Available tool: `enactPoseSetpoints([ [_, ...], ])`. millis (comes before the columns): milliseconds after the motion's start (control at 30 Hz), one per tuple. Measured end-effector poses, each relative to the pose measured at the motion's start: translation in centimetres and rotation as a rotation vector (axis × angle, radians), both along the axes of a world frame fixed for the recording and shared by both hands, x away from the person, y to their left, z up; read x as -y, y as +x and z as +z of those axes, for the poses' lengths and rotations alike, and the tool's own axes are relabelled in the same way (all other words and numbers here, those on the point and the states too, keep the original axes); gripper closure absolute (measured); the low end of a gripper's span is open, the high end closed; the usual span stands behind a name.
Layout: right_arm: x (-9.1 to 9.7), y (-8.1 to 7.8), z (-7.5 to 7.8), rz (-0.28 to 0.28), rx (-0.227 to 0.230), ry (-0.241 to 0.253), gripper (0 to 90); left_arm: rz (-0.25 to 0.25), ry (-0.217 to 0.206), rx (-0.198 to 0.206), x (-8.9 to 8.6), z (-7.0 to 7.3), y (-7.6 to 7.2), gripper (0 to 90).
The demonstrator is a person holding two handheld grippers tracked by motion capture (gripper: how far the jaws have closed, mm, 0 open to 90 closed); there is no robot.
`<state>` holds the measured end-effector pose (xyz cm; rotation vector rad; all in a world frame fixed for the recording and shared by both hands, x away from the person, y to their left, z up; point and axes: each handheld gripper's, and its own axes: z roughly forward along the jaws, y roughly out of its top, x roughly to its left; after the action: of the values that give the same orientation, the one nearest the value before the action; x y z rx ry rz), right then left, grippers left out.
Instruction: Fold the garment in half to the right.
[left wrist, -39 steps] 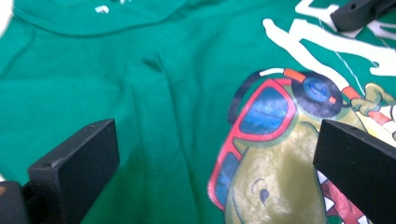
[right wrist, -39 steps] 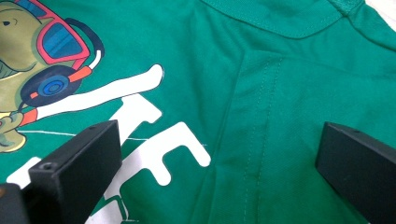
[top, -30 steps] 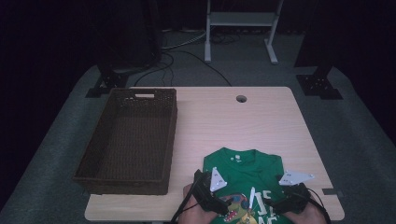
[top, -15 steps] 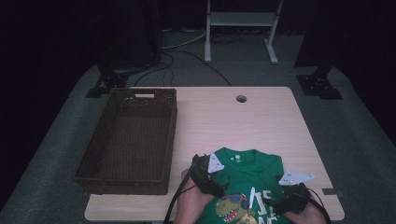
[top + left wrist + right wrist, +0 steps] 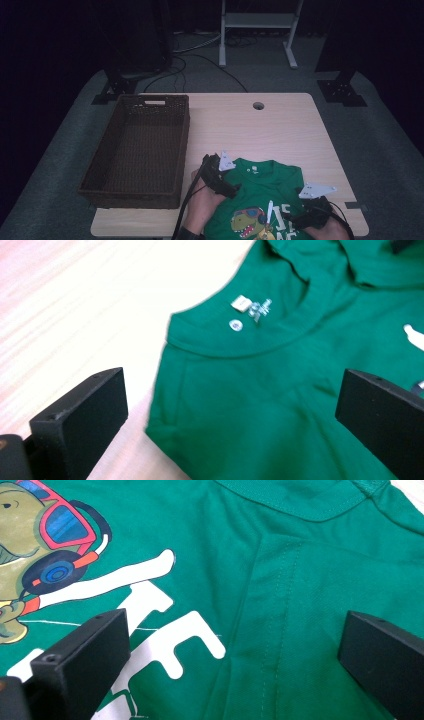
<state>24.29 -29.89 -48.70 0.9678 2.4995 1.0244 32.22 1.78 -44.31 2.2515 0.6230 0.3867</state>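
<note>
1. A green shirt (image 5: 265, 192) lies flat at the near edge of the bench (image 5: 280, 130), right of a basket (image 5: 137, 150).
2. The left hand-held gripper (image 5: 227, 189), jaws spread, hovers over the shirt's shoulder.
3. The right hand-held gripper (image 5: 295, 220), jaws spread, sits above the other shoulder.

Light wooden table (image 5: 280, 130) occupies the centre and lower part of the frame; a round cable hole (image 5: 258, 106) sits near its far edge. Grey carpet (image 5: 75, 120) surrounds it on all sides. White metal frame legs (image 5: 257, 22) stand at top centre. Black cables (image 5: 200, 52) trail across the floor at upper centre-left. Black stand bases rest at left (image 5: 114, 92) and right (image 5: 345, 92). Upper corners and surrounding walls are dark; lighting concentrates on the tabletop.
</note>
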Motion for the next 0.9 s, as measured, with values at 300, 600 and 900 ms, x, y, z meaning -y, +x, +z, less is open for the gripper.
enactPoseSetpoints([
  [300,0.0,0.0,0.0,0.001,0.0,0.0,0.0,0.007,0.024,0.008,-0.4,0.6,2.0,0.0],
  [600,0.0,0.0,0.0,0.001,0.0,0.0,0.0,0.016,0.042,0.01,-0.5,0.3,3.6,0.0],
  [900,0.0,0.0,0.0,0.001,0.001,0.0,0.0,0.038,0.037,0.013,-1.1,0.2,5.1,0.0],
])
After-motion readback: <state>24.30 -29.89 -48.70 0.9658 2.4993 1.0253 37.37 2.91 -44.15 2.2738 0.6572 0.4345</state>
